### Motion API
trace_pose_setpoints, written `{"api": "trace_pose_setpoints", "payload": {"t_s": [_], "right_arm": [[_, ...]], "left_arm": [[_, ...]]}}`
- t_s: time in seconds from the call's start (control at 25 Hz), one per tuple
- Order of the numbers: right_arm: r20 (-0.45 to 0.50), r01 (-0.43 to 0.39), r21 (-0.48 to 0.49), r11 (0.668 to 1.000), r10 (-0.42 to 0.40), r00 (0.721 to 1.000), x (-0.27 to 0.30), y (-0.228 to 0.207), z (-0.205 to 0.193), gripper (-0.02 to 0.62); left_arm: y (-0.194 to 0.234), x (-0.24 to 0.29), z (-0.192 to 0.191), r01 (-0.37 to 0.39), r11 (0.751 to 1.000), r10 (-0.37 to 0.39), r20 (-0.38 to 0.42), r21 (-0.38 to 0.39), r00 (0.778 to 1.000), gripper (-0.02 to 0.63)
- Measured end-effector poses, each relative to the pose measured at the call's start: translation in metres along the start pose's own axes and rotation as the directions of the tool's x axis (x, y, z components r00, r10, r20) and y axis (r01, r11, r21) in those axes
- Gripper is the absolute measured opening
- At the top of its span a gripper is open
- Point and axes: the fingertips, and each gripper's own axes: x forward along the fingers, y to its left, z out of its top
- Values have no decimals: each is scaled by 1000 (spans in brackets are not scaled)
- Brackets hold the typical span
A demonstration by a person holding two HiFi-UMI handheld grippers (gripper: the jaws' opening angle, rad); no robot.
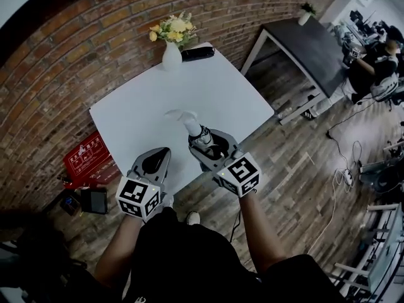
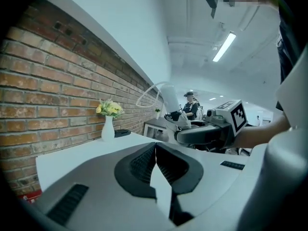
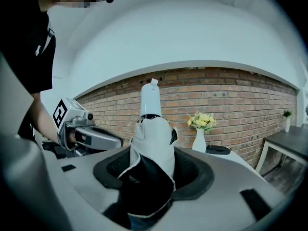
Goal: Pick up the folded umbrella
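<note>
The folded umbrella (image 1: 192,128), with a white handle and black-and-white fabric, is raised above the white table (image 1: 126,122). My right gripper (image 1: 205,145) is shut on its fabric body, and the handle sticks out forward past the jaws. In the right gripper view the umbrella (image 3: 151,143) fills the space between the jaws of the right gripper (image 3: 153,170), handle upward. My left gripper (image 1: 154,160) hovers beside it at the table's near edge, jaws together and holding nothing. From the left gripper (image 2: 155,150) view, the umbrella (image 2: 171,102) and right gripper (image 2: 202,134) show to the right.
A white vase of yellow flowers (image 1: 172,54) and a black case (image 1: 197,53) stand at the table's far edge by the brick wall. A dark table (image 1: 309,43) stands at the right, a red box (image 1: 85,160) lies on the floor at the left, and a person (image 1: 372,68) sits far right.
</note>
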Motion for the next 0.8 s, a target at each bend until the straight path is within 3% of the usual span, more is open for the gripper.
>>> {"api": "trace_pose_setpoints", "payload": {"t_s": [0.48, 0.8], "right_arm": [[146, 31, 73, 997, -41, 988, -93, 23, 10, 245], [173, 46, 108, 993, -65, 983, -126, 32, 6, 245]], "left_arm": [[-74, -32, 0, -11, 1000, 10, 42, 16, 999, 15], [-85, -48, -2, -28, 999, 27, 57, 20, 998, 15]]}}
